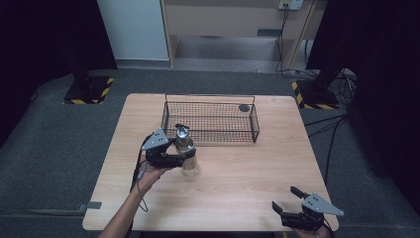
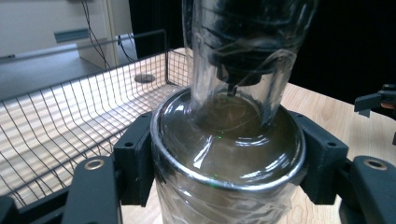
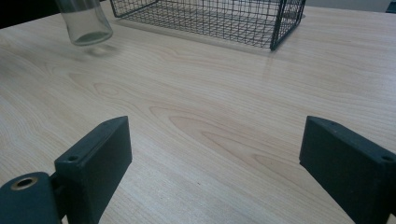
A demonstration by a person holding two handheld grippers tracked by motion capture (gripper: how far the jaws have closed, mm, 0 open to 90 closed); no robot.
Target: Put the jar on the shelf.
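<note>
My right gripper (image 1: 289,199) sits nearest me at the counter's (image 3: 224,116) near right corner, its fingers (image 3: 100,154) spread wide with nothing but bare wood between them. Farther out, my left gripper (image 1: 184,157) has its fingers (image 2: 133,161) clamped on the glass bottle (image 1: 186,151), one pad on each side of the round body just under the shoulder; the right gripper view shows its base (image 3: 88,28) a little clear of the wood, so I judge it is carried, not standing. It is clear glass with a narrower neck and a dark stopper on top, so I expect it stiff, smooth and slippery, heavy for its size, and quick to crack if knocked on metal or dropped. The wide body is the place to hold it: the pads meet curved glass there, so the squeeze should be firm and square across the middle, never on the neck. Beyond it the wire basket (image 1: 210,121) stands empty toward the far edge of the counter, just past the bottle, its thin rim (image 2: 70,81) a hard thing to clip.
</note>
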